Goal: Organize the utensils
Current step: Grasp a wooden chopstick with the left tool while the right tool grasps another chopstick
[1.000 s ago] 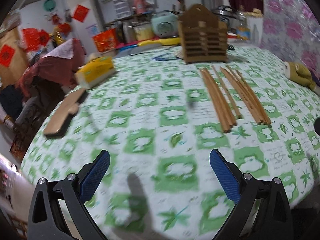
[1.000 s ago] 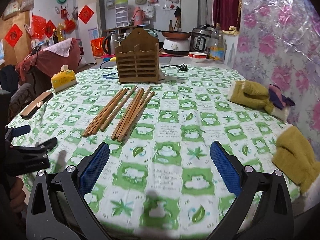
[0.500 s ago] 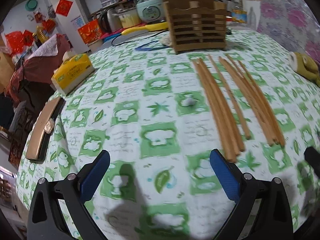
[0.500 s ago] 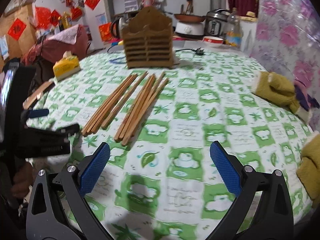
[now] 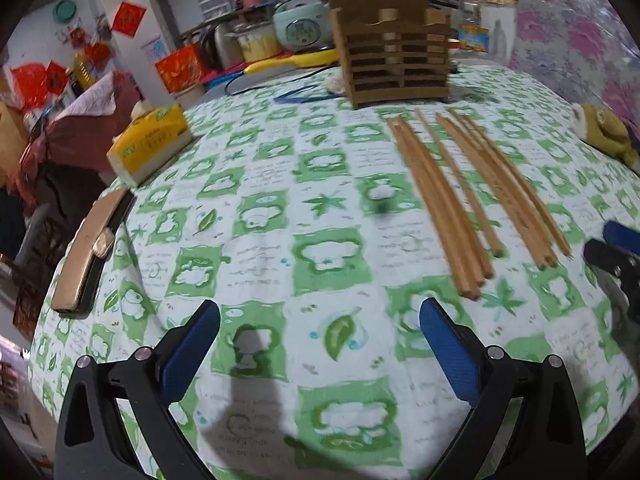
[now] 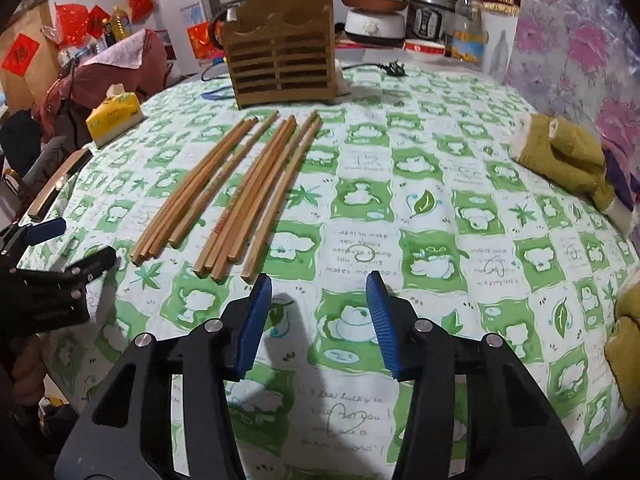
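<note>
Several wooden chopsticks (image 6: 236,192) lie in two loose bundles on the green-and-white tablecloth; they also show in the left wrist view (image 5: 472,196). A wooden slatted utensil holder (image 6: 280,68) stands behind them, also in the left wrist view (image 5: 396,68). My right gripper (image 6: 318,292) is open and empty, just right of the near chopstick ends, jaws partly narrowed. My left gripper (image 5: 318,320) is wide open and empty, left of the near ends. Each gripper shows at the edge of the other's view.
A yellow tissue pack (image 5: 150,144) and a flat tan case (image 5: 88,256) lie on the table's left side. Olive-yellow mitts (image 6: 568,156) lie on the right. Kitchen appliances (image 6: 432,12) and a plug cord (image 6: 394,68) sit behind the holder.
Both grippers have moved forward toward the near ends of the chopsticks. The right gripper's jaws have narrowed from wide open. The left stays wide open.
</note>
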